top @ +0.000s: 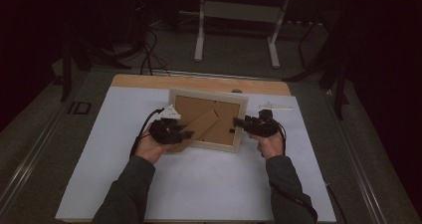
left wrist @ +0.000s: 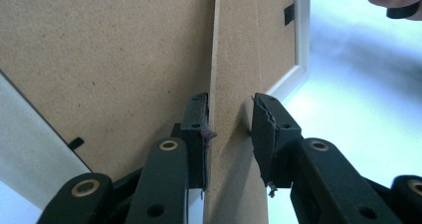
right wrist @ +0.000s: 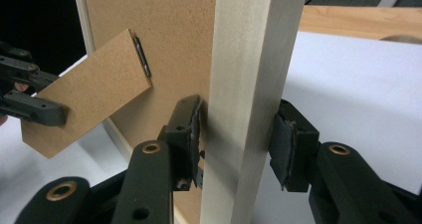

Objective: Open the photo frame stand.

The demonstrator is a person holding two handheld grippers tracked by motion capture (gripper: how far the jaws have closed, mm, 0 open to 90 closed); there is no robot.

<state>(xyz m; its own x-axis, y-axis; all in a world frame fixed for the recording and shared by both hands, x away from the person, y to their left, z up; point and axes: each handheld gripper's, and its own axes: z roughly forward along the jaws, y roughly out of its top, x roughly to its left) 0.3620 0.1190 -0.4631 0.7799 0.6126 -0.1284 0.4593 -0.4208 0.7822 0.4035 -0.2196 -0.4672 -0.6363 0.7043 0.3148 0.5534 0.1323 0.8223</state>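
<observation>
**Picture frame held face down between two grippers**

The picture frame (top: 207, 118) lies back up on the white table (top: 199, 184). The left gripper (top: 185, 134) has its jaws around the brown stand flap (top: 199, 128); its own view shows one pad touching and the other just clear (not quite clamped). The right gripper (top: 239, 122) straddles the frame's pale right edge (right wrist: 246, 84), pads pressing both sides. A small white object (top: 273, 106) lies beyond it.

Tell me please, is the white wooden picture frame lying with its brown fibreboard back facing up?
Yes, the picture frame shows its brown back with the stand flap uppermost.
</observation>
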